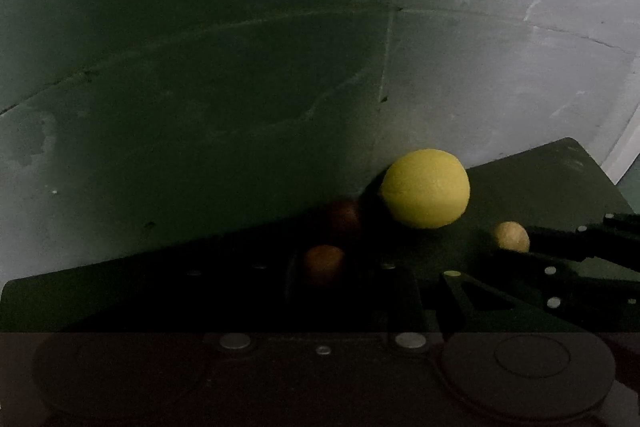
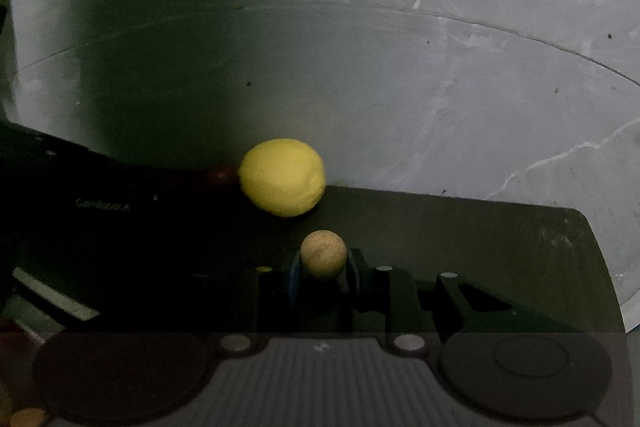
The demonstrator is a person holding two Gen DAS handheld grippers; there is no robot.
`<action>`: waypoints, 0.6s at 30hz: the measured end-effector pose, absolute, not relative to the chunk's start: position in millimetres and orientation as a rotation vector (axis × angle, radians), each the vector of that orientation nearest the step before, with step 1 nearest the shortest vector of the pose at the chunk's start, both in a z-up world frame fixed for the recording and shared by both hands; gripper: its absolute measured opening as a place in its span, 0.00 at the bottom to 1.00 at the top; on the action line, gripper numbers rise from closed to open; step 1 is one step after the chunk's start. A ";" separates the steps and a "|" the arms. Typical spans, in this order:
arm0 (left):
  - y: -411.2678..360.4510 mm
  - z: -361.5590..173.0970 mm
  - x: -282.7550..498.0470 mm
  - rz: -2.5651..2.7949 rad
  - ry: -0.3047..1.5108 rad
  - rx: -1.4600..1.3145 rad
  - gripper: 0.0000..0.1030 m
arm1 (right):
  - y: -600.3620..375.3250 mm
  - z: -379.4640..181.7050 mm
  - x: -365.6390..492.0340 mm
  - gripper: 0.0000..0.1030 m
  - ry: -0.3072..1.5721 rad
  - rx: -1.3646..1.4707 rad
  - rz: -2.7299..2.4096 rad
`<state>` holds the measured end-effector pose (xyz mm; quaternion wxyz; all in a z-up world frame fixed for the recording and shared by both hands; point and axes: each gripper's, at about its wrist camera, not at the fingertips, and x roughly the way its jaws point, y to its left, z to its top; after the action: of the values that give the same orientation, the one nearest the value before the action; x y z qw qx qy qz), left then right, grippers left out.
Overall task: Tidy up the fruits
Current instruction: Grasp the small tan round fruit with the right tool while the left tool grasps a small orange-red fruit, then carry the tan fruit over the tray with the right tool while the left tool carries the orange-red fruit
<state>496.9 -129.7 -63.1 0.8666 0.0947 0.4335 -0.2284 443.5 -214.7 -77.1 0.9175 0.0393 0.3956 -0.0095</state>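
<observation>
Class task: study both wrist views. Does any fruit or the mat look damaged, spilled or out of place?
Nothing stands out. The lemon and a dark reddish fruit sit intact on the dark mat. Each gripper has a small round fruit between its fingers. The dim light hides fine detail.

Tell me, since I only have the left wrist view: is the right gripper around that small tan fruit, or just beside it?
Observer: Around it. The small tan fruit sits between the right gripper fingers, which press on both sides.
Operator: Anything on those fingers?
Observer: A blue pad lines the finger left of the fruit.
Operator: Does my left gripper show there?
Observer: Yes, the left gripper comes in dark from the left, towards the lemon. It is too dark to tell how its jaws stand.
</observation>
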 end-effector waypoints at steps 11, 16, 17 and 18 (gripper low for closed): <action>-110.6 -45.4 468.7 -0.533 0.892 0.202 0.28 | -182.4 -65.8 414.1 0.27 0.801 0.091 -0.034; -99.2 -36.8 457.8 -0.560 0.890 0.207 0.28 | -163.8 -65.0 405.9 0.27 0.802 0.101 -0.038; -96.4 -35.5 454.9 -0.565 0.890 0.208 0.28 | -159.6 -64.8 403.6 0.27 0.804 0.103 -0.038; -93.3 -34.0 451.8 -0.571 0.890 0.209 0.28 | -155.8 -64.7 401.7 0.27 0.806 0.104 -0.037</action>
<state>451.8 -93.3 -34.0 0.8583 0.0994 0.4237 -0.2718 401.7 -155.8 -64.7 0.9185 0.0506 0.3919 -0.0180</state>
